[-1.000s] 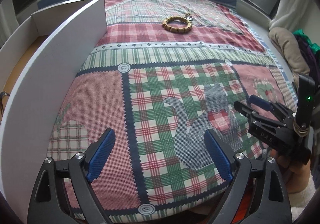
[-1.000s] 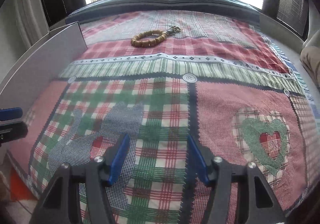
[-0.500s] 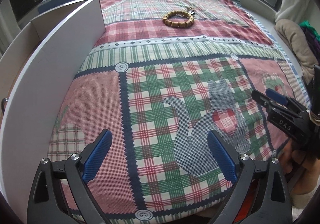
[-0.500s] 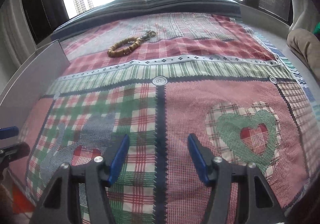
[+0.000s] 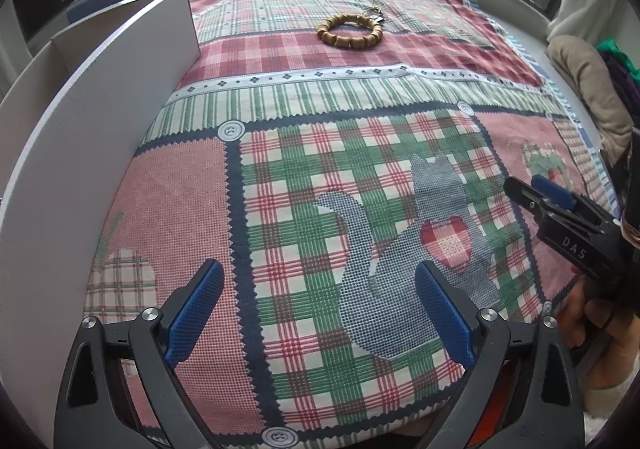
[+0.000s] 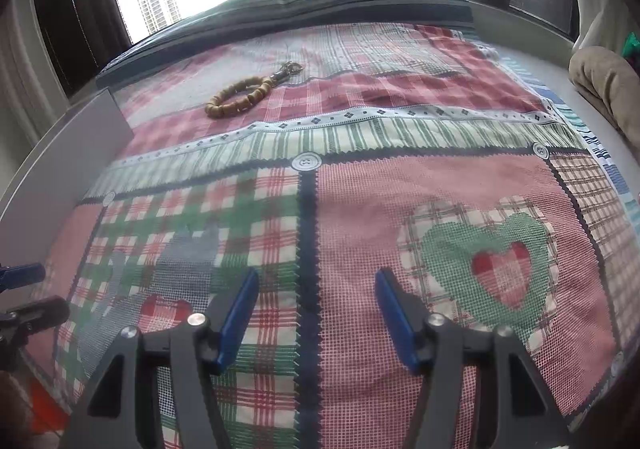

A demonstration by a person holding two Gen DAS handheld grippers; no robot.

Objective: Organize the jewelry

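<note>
A brown wooden bead bracelet [image 5: 349, 33] with a small metal clasp lies on the far part of the patchwork cloth; it also shows in the right wrist view [image 6: 237, 97]. My left gripper [image 5: 316, 309] is open and empty, low over the near edge of the cloth, far from the bracelet. My right gripper [image 6: 316, 313] is open and empty over the near middle of the cloth; it shows at the right edge of the left wrist view [image 5: 536, 189]. A white open box [image 5: 92, 121] stands along the cloth's left side.
The patchwork cloth [image 5: 320, 169] covers the whole table. A beige cushion [image 5: 588, 89] lies off the right edge, with coloured fabric behind it. A window sill runs along the far side. The left gripper's fingertips [image 6: 24, 275] show at the right wrist view's left edge.
Both grippers have moved forward and slightly right over the cloth, staying open. The bracelet now appears nearer in both views. The bracelet itself has not moved.
</note>
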